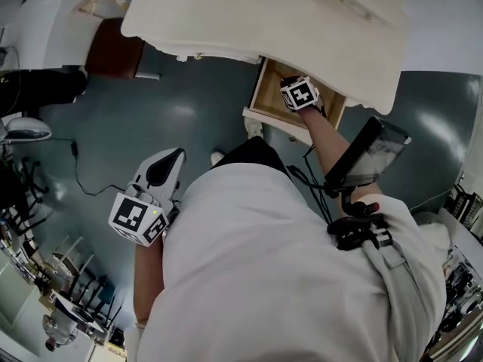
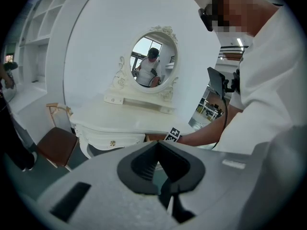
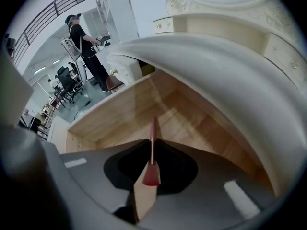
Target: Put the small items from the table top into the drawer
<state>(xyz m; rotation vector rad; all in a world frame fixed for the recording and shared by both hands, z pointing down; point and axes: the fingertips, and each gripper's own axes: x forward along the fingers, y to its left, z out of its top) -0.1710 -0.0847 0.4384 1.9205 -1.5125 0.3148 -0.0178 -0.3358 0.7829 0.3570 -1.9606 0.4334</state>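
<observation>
Drawer (image 3: 120,114) open under tabletop (image 3: 216,56) edge | right gripper (image 3: 153,142) pinches red strip (image 3: 151,176)

Head view looks down; 3 views (right nearest) share the table (image 1: 287,21).

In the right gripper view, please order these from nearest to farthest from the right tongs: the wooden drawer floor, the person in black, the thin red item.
1. The thin red item: clamped in the right tongs, at centre.
2. The wooden drawer floor: just beyond and below.
3. The person in black: far back, upper left.
</observation>
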